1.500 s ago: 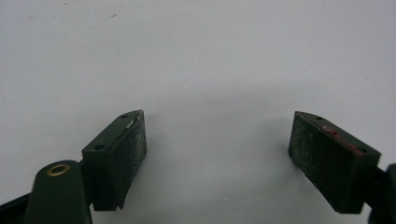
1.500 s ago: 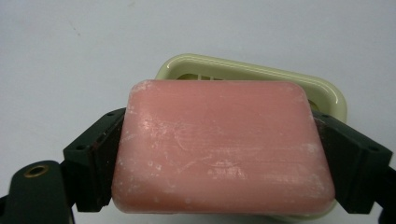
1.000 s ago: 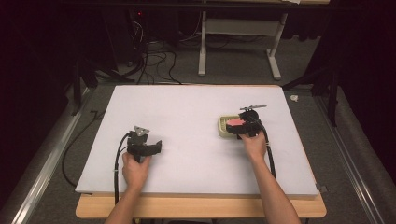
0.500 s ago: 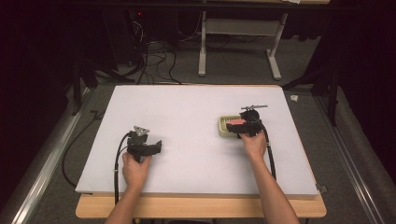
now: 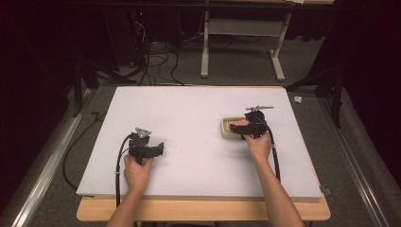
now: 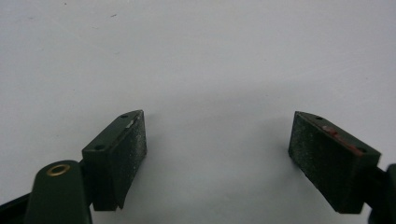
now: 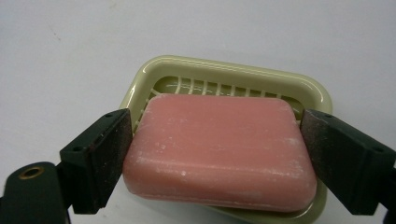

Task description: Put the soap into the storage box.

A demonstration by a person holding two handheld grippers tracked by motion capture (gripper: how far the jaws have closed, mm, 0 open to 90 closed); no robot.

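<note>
A pink bar of soap lies over a pale green ribbed soap dish, seen right of centre on the white table as soap dish. My right gripper has one jaw pressed against each short end of the bar, so it is shut on the soap. In the high view the right gripper sits at the dish's right side. My left gripper rests at the left front of the table. Its jaws stand wide apart over bare white surface in the left gripper view, left gripper holding nothing.
The white table top sits on a wooden board whose front edge shows near the person's forearms. Cables trail from both grippers toward the front. Table legs and loose cables lie on the dark floor beyond the far edge.
</note>
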